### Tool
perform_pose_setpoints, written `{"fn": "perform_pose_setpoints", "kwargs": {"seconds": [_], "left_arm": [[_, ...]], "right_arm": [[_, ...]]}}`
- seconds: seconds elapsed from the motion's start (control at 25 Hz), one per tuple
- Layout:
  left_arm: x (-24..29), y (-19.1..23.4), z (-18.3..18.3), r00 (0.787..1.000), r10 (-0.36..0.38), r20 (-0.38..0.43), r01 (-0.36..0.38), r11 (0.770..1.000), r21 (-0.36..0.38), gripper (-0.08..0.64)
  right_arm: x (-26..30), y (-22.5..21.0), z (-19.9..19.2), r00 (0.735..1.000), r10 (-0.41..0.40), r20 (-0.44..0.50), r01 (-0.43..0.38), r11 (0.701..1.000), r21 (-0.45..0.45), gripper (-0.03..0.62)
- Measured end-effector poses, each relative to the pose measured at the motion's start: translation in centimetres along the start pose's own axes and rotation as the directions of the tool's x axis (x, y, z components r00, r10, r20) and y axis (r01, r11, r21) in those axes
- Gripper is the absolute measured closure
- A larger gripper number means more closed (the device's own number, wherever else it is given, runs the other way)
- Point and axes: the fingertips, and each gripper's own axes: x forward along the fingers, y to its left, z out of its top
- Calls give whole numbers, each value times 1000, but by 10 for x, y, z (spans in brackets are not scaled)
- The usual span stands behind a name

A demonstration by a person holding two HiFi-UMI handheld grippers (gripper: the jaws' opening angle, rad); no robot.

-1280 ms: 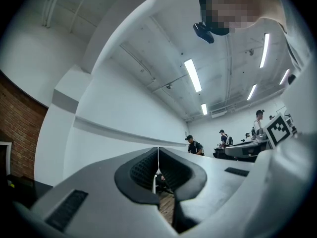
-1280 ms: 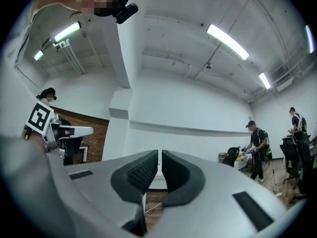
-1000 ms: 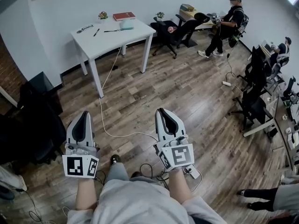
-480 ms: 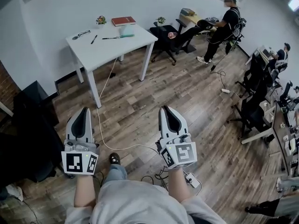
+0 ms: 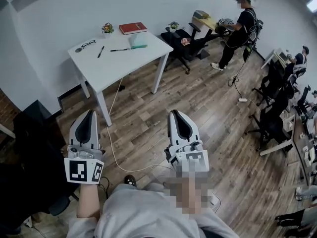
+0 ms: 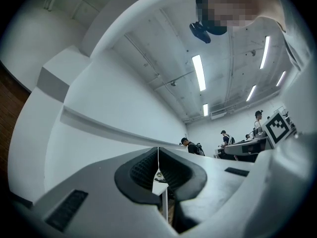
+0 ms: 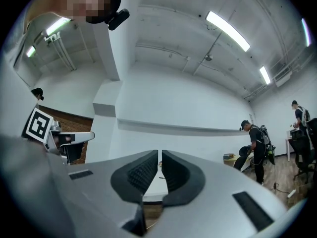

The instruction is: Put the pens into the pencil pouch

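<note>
Head view: the white rectangular table, bearing two black pens and the pale teal pencil pouch, stands nearer than a second ago, so approach is under way; left gripper view: left gripper pressed together, empty; right gripper view: right gripper all but together, empty.

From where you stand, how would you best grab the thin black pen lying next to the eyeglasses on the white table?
Probably mid-barrel on the thin black pen, pinched across its narrow width from straight above. It lies flat on the white table, leaving no room underneath, and the eyeglasses sit clear of it.
</note>
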Motion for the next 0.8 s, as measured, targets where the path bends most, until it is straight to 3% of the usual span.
{"fn": "perform_pose_setpoints", "kwargs": {"seconds": [0.4, 0.8], "left_arm": [[49, 30, -29, 999, -23, -27, 22, 1000, -17, 534], [143, 71, -59, 999, 34, -9, -34, 999, -9, 534]], "right_arm": [[52, -16, -30, 998, -29, -49, 30, 999, 23, 549], [159, -57, -51, 999, 10, -32, -10, 1000, 20, 549]]}}
